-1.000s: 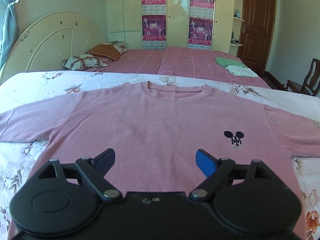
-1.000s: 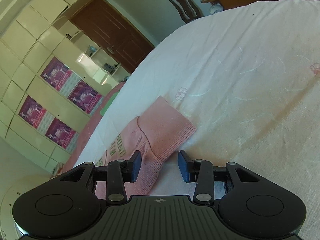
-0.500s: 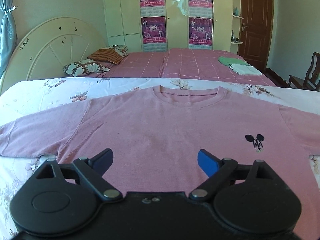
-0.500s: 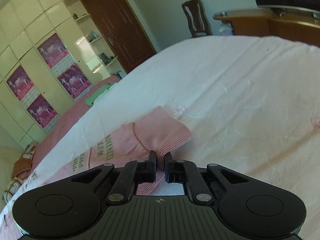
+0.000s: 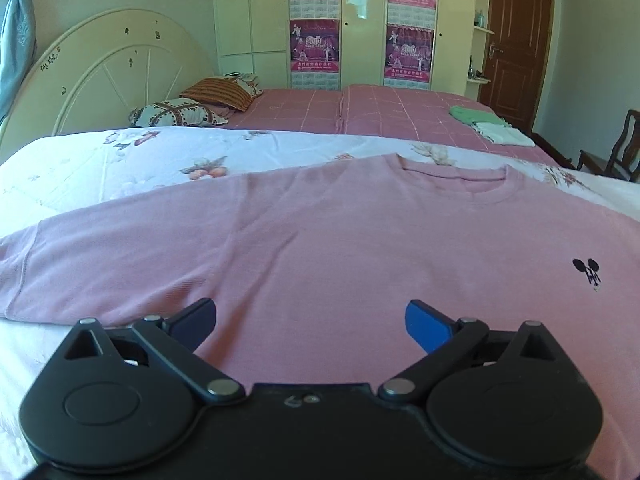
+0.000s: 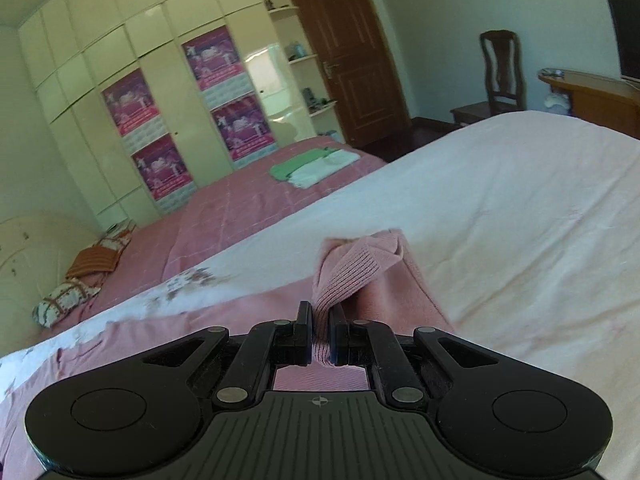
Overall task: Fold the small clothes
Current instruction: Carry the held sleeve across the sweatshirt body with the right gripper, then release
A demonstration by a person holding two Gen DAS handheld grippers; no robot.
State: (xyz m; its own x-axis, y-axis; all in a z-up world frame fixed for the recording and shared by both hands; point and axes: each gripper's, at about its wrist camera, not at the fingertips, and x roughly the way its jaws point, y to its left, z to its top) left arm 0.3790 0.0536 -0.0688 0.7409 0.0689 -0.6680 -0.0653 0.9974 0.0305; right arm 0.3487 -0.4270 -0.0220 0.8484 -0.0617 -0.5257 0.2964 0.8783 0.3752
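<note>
Pink sweater (image 5: 340,248) lies spread face up on the floral bedsheet (image 5: 120,160), neckline away from the left camera, a small mouse emblem (image 5: 592,272) on its chest. Nearest in the right wrist view, the right tool (image 6: 319,336) is clenched on the ribbed cuff of the sleeve (image 6: 352,268), which stands up off the white bedding (image 6: 520,220) in a loose peak. The step in hand looks like folding that sleeve inward across the body. To do it well, the cuff should be carried low and level over the chest so the sleeve creases along the shoulder seam, not dragged so hard that the whole garment slides. The left tool (image 5: 310,320) hovers over the lower torso, its jaws opening wide with nothing but flat cloth beneath them, gripping nothing; it could press or pin the body near the hem while the sleeve travels. Farther off, a folded green and white pile (image 5: 488,128) sits on the pink bedspread (image 5: 380,112), with pillows (image 5: 200,104) by the headboard.

Compared with a second ago, the right tool's jaws have gone from standing apart around the cuff to pinched on it, and the sleeve, then flat on the bedding, is now lifted. In the left view the emblem has slid toward the right edge and the sweater's other sleeve fills more of the frame.
</note>
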